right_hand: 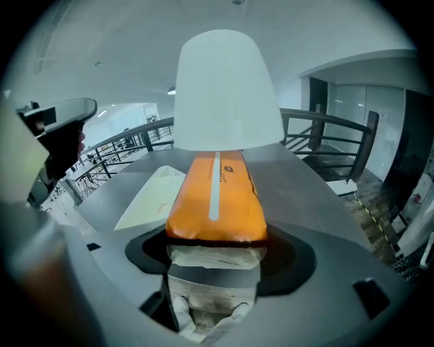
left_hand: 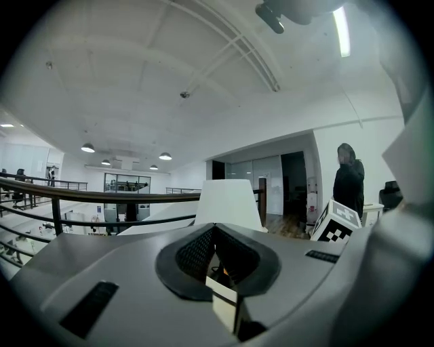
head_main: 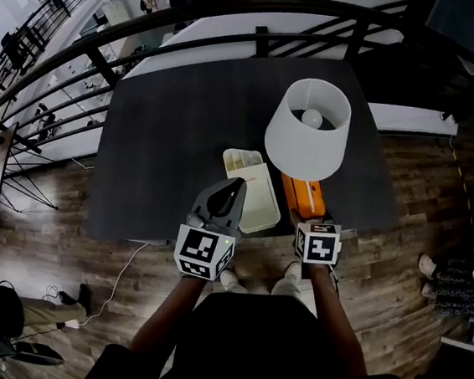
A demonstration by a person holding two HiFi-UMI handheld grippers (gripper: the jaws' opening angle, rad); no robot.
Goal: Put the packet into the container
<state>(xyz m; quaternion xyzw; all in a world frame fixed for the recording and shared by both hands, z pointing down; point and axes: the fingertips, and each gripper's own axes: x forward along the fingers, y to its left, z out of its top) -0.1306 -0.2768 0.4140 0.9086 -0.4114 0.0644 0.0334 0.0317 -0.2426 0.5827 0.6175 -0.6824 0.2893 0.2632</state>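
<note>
This looks like an open office on a mezzanine: a curved dark metal railing [head_main: 196, 16] edges a wood-plank floor [head_main: 414, 186] above a lower level, a dark grey table [head_main: 185, 120] carries a white shaded lamp [head_main: 305, 145], and glass-walled rooms [left_hand: 254, 179] sit beneath round ceiling lights [left_hand: 87, 148]

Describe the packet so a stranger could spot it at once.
On the dark table, look at the near side of the white lamp. The packet is right of the cream container, its near end in the right claw. It is the only orange thing there.
</note>
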